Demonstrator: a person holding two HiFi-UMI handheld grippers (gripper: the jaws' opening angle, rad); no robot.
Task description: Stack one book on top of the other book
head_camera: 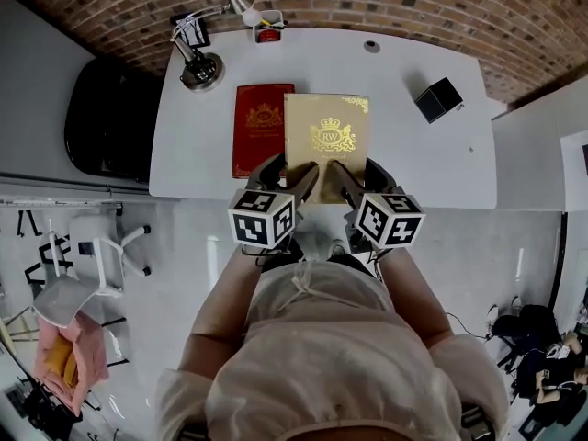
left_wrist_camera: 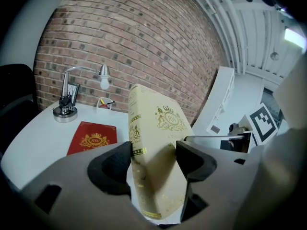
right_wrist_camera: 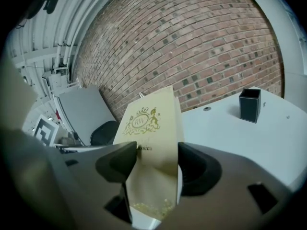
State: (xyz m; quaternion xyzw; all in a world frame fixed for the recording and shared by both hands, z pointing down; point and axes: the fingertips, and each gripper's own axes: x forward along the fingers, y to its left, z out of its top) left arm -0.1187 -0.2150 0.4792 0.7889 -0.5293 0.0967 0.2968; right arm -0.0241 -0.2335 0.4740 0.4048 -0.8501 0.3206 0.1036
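Observation:
A cream book with a gold crest (head_camera: 326, 141) is held above the white table (head_camera: 432, 168), its left edge over the right edge of a red book (head_camera: 261, 127) that lies flat. My left gripper (head_camera: 296, 180) is shut on the cream book's near left corner, and my right gripper (head_camera: 342, 182) is shut on its near right corner. In the left gripper view the cream book (left_wrist_camera: 156, 147) stands between the jaws of my left gripper (left_wrist_camera: 152, 158), the red book (left_wrist_camera: 93, 138) lying beyond. In the right gripper view my right gripper (right_wrist_camera: 156, 164) clamps the cream book (right_wrist_camera: 151, 138).
A desk lamp (head_camera: 202, 67) stands at the table's back left, with a small red item (head_camera: 267, 33) beside its head. A black cube box (head_camera: 437, 99) sits at the back right. A black chair (head_camera: 108, 118) is left of the table; a brick wall runs behind.

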